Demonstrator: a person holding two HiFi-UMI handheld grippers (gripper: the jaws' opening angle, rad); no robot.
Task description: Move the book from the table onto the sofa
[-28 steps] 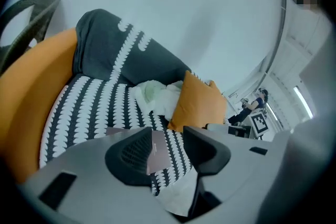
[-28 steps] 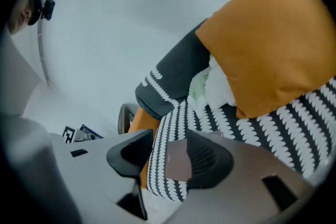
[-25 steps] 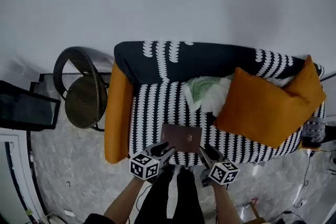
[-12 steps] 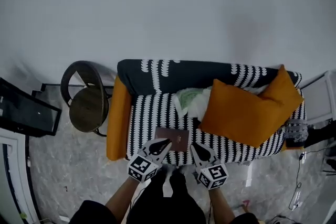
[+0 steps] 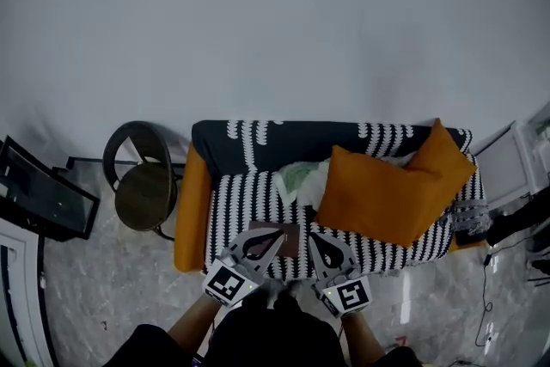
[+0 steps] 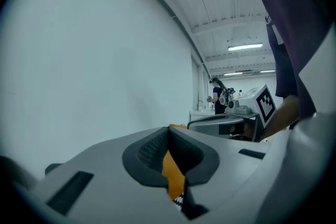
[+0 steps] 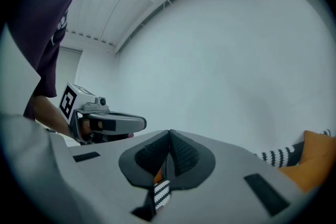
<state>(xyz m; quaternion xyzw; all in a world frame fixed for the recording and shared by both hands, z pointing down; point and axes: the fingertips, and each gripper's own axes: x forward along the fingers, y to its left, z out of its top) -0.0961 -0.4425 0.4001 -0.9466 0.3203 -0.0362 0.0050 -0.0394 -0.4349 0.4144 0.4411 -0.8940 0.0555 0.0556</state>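
Note:
The brown book [image 5: 291, 240] lies flat on the striped seat of the sofa [image 5: 245, 195], near its front edge. Both grippers are held up side by side above that edge and cover part of the book in the head view. My left gripper [image 5: 273, 236] [image 6: 169, 129] is shut, and its jaws have just been closing with nothing between them. My right gripper [image 5: 314, 238] [image 7: 169, 132] has likewise just closed on nothing. Neither one touches the book. Each gripper view shows the other gripper alongside.
A large orange cushion [image 5: 387, 193] and a green-white cloth [image 5: 299, 176] lie on the sofa's right half. An orange bolster [image 5: 191, 206] forms its left arm. A round dark chair [image 5: 142, 192] stands to the left, a dark screen [image 5: 43, 204] beyond it. A white wall is behind.
Both grippers have risen away from the sofa seat and rolled, and their jaws went from open to shut. The book stays on the seat.

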